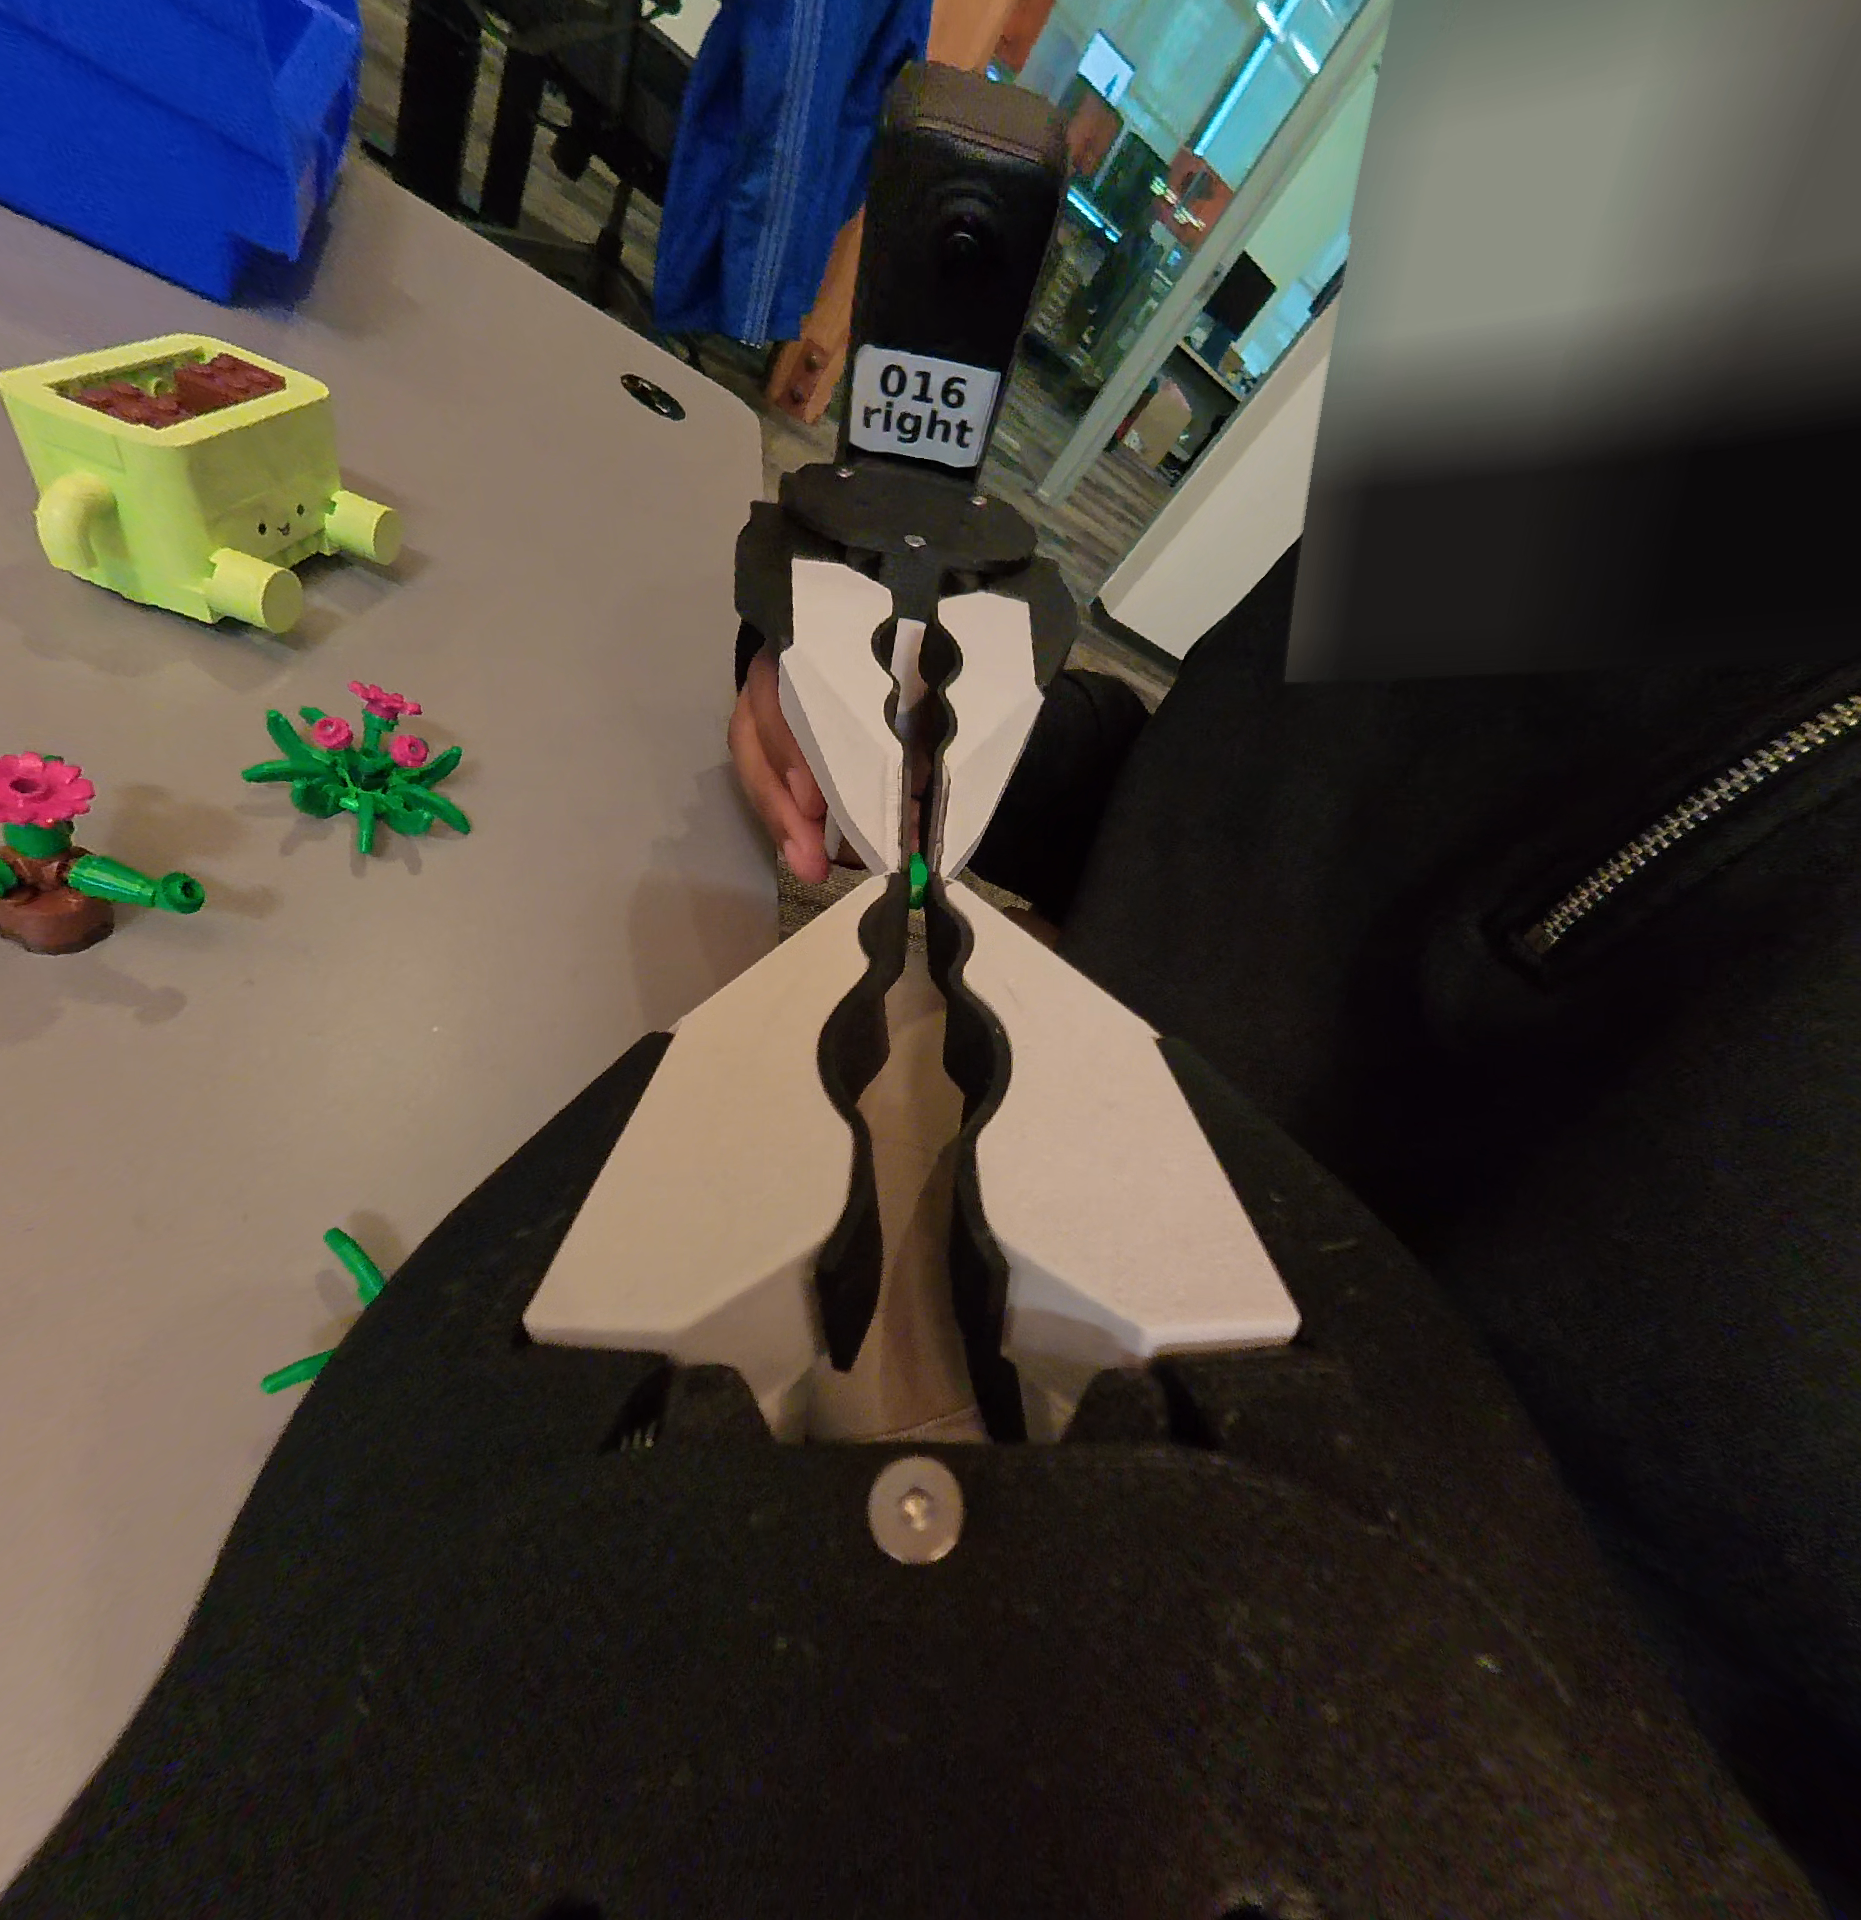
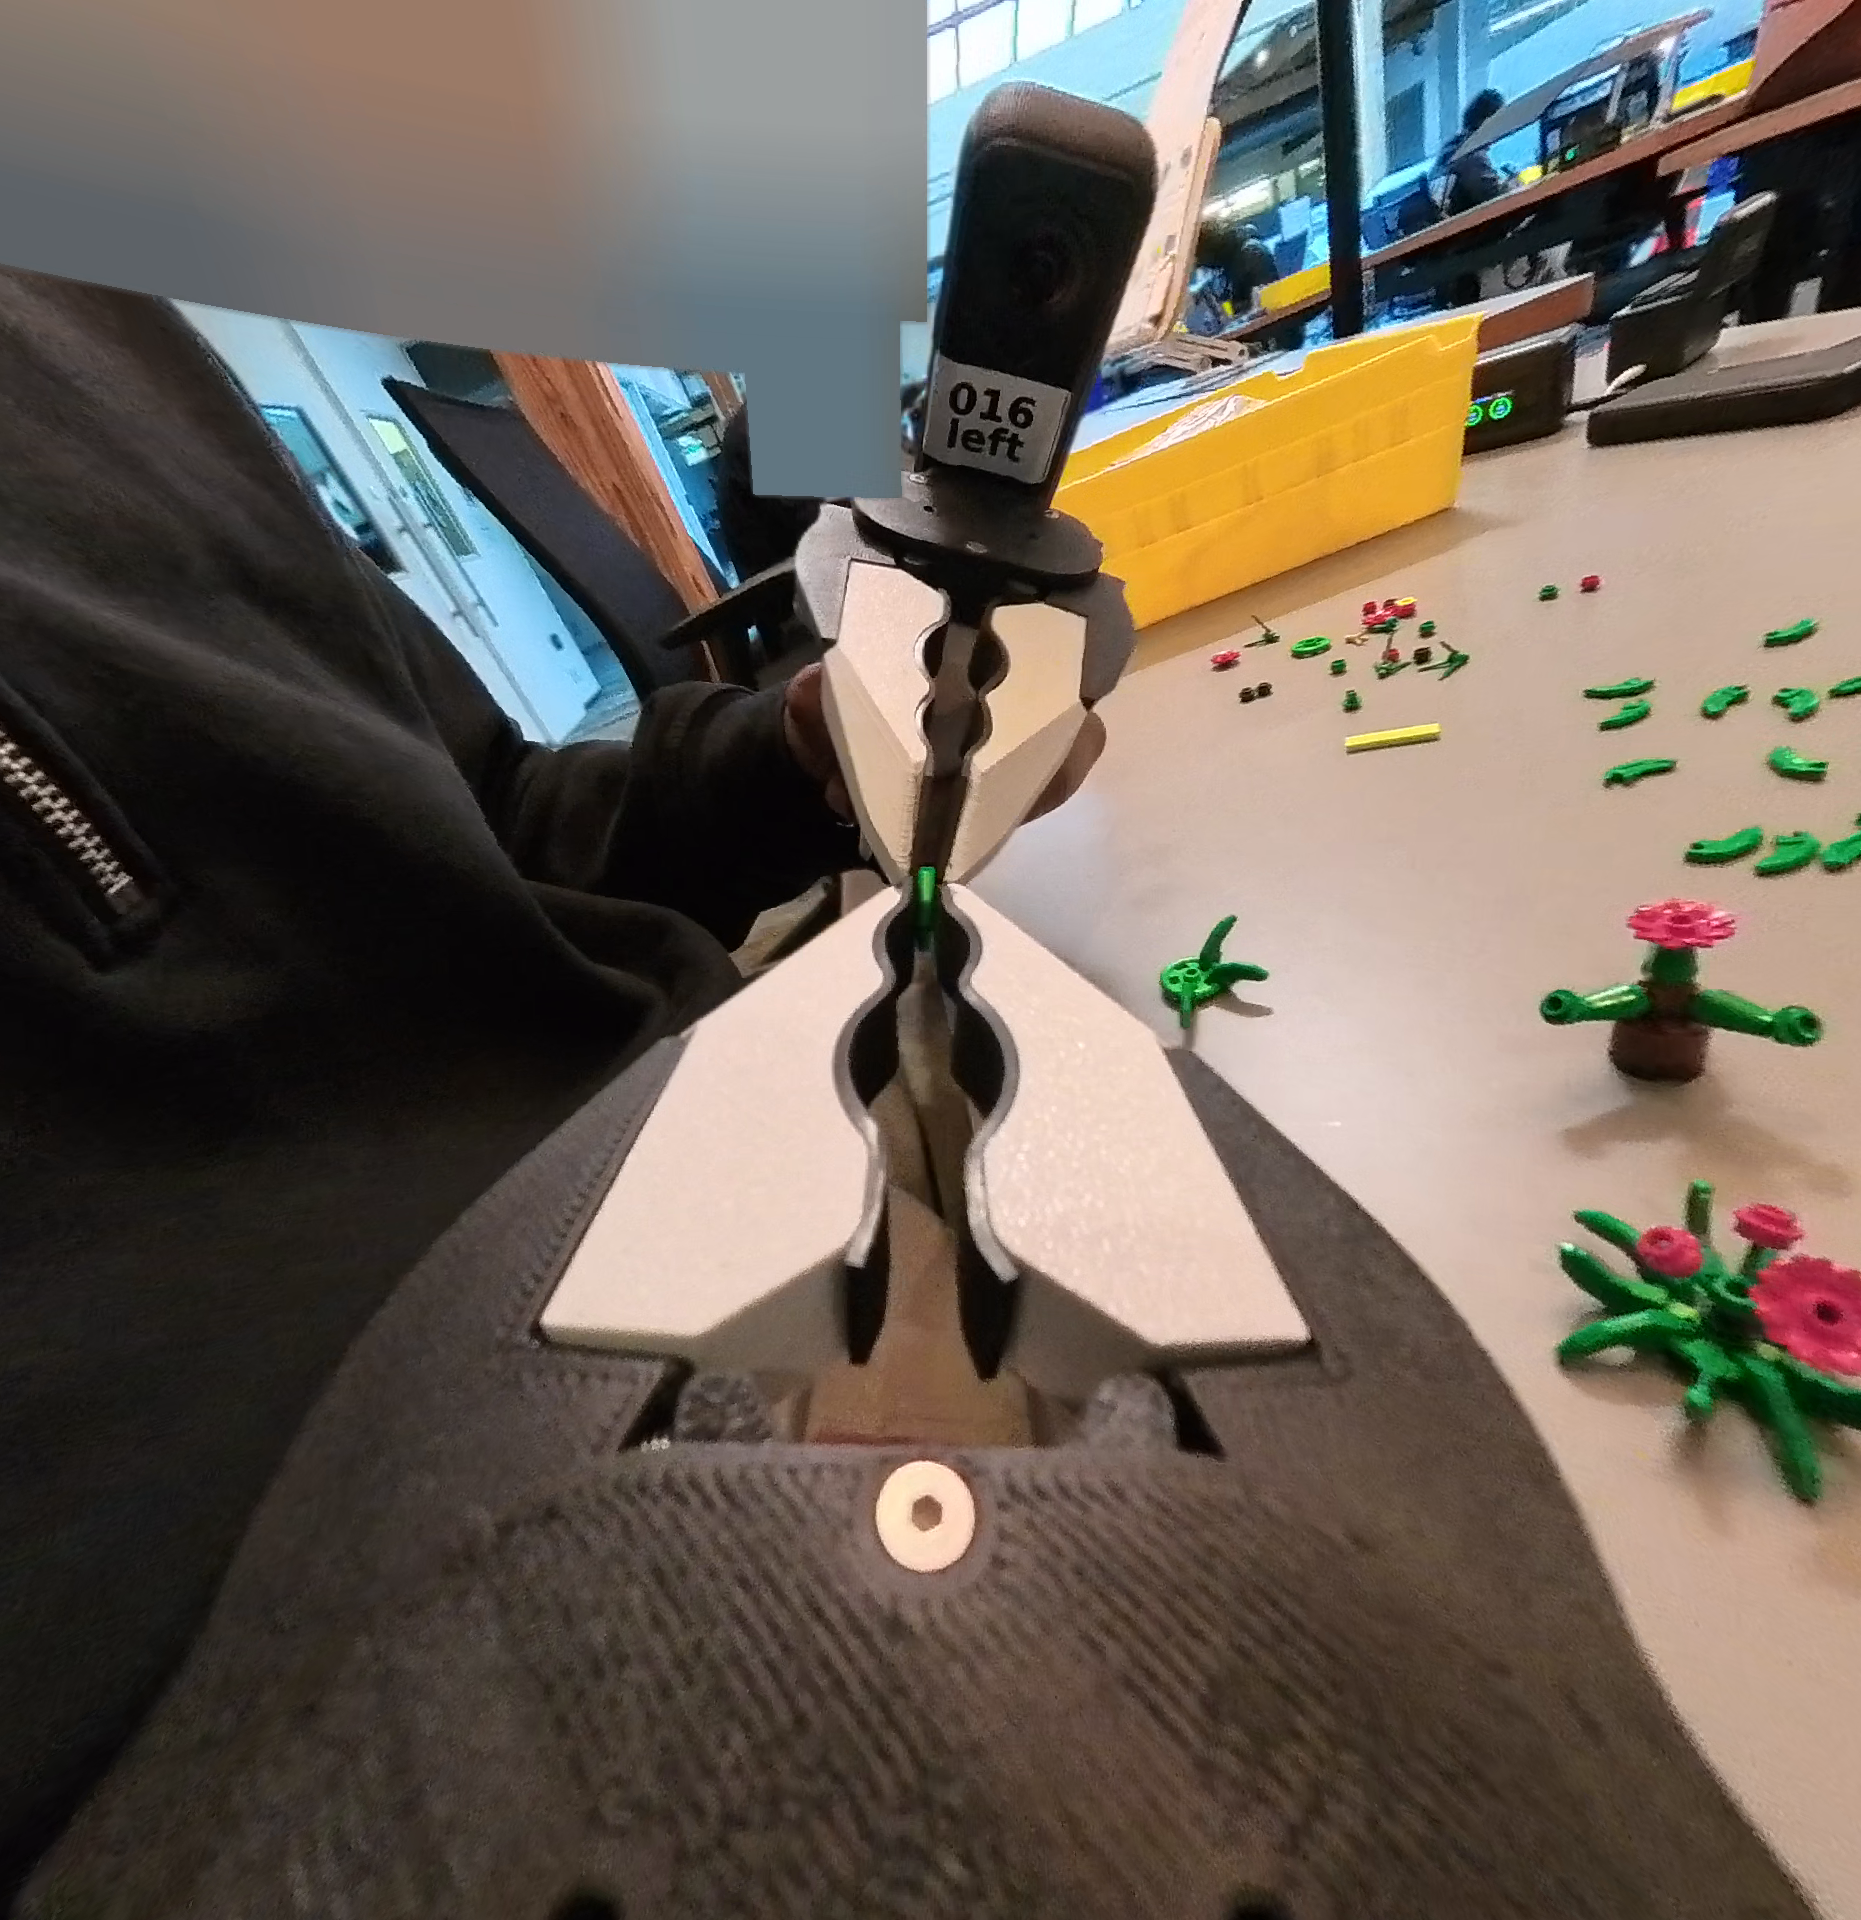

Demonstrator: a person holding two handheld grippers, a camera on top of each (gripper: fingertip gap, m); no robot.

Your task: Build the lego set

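Both grippers are held tip to tip off the table edge, in front of a black jacket (image 1: 1528,1039). The left gripper (image 1: 913,896) is pressed together on a tiny green lego piece (image 1: 917,878), and the right gripper (image 2: 924,902) is pinched on that same piece from the other end. Out at 9 o'clock in the left view, a flower cluster (image 1: 365,764) and a lime-green pot (image 1: 183,473) are seen on the grey table (image 1: 490,623). Loose green leaves (image 2: 1726,844) are scattered at 2 o'clock in the right view.
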